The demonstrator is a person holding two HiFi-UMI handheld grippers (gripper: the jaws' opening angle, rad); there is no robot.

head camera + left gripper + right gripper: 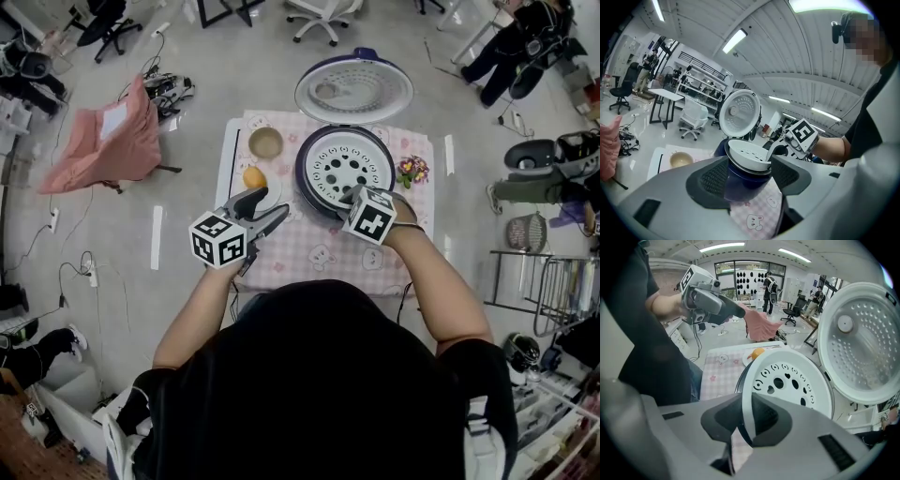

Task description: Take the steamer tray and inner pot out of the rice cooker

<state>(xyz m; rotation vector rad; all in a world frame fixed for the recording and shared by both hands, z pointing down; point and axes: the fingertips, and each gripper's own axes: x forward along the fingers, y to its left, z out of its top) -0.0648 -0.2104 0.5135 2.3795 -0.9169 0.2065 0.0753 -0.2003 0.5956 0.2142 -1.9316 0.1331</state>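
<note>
The steamer tray point(787, 380), probably light, stiff, slick plastic, is pinched at its rim by the right hand-held gripper point(746, 420); the left hand-held gripper point(749, 176) gapes empty.

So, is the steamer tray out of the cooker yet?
Not out: the steamer tray sits in the open rice cooker, jaws of the right gripper shut on its rim.

Raised lid point(354, 91) behind rice cooker point(305, 174), bowl point(265, 142) and orange point(254, 176) leftward, bare tablecloth point(319, 258) in front.
</note>
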